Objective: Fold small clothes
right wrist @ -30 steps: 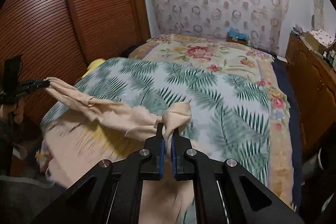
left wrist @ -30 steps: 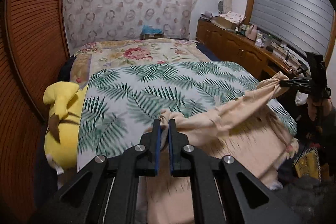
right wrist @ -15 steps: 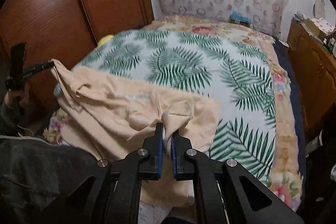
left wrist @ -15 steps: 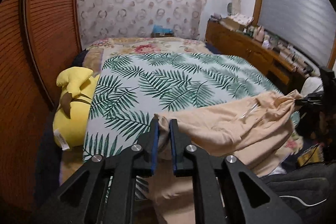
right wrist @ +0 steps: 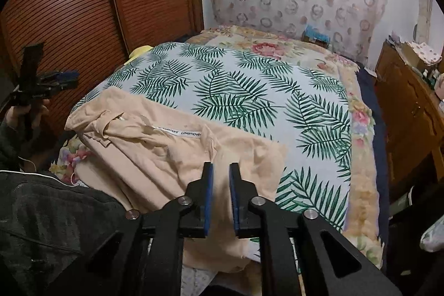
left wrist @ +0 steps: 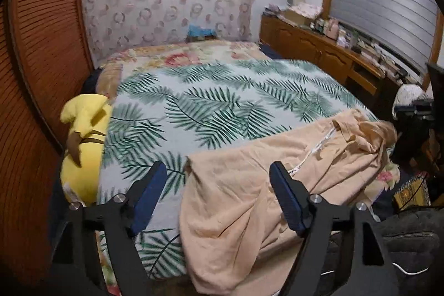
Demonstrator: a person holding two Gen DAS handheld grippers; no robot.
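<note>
We have the peach garment (left wrist: 244,193) spread on the palm-leaf bedspread (left wrist: 211,99) at the bed's near edge, our left gripper (left wrist: 219,185) wide and right gripper (right wrist: 220,185) just opening off it, so next we regrip an edge to fold.

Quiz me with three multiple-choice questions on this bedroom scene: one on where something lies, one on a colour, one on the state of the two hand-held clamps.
1. Where does the peach garment lie?
A. on the wooden dresser
B. on the near edge of the bed
C. on the floor

2. What colour is the plush toy beside the bed?
A. yellow
B. blue
C. white

3. How does the left gripper stand?
A. shut on the garment
B. shut, empty
C. open

Answers: 1 B, it is spread over the leaf-print blanket; 2 A, bright yellow; 3 C, its jaws have just been opening and stand wide apart above the cloth.
</note>
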